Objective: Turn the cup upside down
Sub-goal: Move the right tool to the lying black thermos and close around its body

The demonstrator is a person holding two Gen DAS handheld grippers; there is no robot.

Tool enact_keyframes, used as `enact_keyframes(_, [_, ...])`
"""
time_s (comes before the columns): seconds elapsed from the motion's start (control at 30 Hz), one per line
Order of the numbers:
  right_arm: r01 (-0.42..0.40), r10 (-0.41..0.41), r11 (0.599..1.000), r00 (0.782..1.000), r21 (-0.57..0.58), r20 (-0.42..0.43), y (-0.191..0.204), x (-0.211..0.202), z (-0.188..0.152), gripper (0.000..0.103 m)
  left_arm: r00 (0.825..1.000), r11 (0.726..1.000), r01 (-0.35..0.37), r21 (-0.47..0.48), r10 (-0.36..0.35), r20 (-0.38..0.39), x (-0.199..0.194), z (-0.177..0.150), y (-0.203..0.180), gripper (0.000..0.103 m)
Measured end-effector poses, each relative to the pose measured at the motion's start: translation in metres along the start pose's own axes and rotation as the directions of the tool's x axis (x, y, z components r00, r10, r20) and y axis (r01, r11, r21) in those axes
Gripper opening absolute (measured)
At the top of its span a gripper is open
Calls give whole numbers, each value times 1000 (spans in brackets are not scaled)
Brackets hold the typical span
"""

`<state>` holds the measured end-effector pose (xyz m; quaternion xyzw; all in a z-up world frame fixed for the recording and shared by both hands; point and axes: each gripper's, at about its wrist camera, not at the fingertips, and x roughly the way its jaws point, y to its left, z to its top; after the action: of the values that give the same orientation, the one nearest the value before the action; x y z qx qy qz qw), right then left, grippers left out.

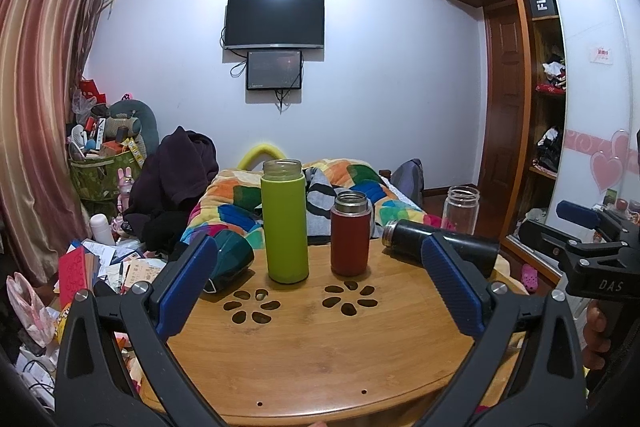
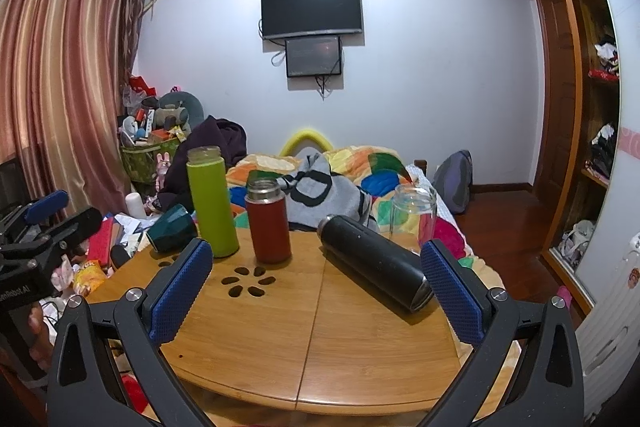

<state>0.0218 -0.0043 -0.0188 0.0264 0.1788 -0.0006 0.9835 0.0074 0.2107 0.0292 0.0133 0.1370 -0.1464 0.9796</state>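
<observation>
On a round wooden table (image 1: 320,355) (image 2: 304,339) stand a tall green bottle (image 1: 285,223) (image 2: 212,203) and a shorter red bottle (image 1: 350,235) (image 2: 268,223), both upright with open mouths. A black bottle (image 1: 440,247) (image 2: 376,261) lies on its side. A dark teal cup (image 1: 228,261) (image 2: 172,229) lies on its side at the table's left edge. A clear glass jar (image 1: 462,211) (image 2: 414,217) stands upright at the far right. My left gripper (image 1: 320,281) and my right gripper (image 2: 316,279) are both open, empty and short of the bottles.
A bed with a colourful quilt (image 1: 360,183) lies behind the table. Clutter (image 1: 100,267) covers the floor at the left. A wardrobe (image 2: 592,107) stands at the right. The right gripper's body (image 1: 592,255) shows at the right edge of the left wrist view.
</observation>
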Motion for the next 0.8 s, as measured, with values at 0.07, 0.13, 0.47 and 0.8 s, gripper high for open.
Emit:
enact_keyframes(0.07, [12, -11, 1000, 1000, 7, -26, -10, 11, -2, 103, 1000, 1000, -2, -1, 2, -11, 7, 1, 1, 103])
enact_keyframes(0.13, [26, -26, 1000, 999, 2, -43, -21, 22, -3, 103, 1000, 1000, -6, 0, 6, -24, 15, 1, 2, 103])
enact_keyframes(0.47, [19, -37, 997, 966, -74, -255, -93, 128, -17, 103, 991, 1000, -23, 19, 25, -130, 64, -7, 10, 103])
enact_keyframes(0.8, [-192, 152, 980, 884, -47, -442, -121, 189, -27, 94, 979, 998, -25, 56, 36, -202, 93, -27, -1, 103])
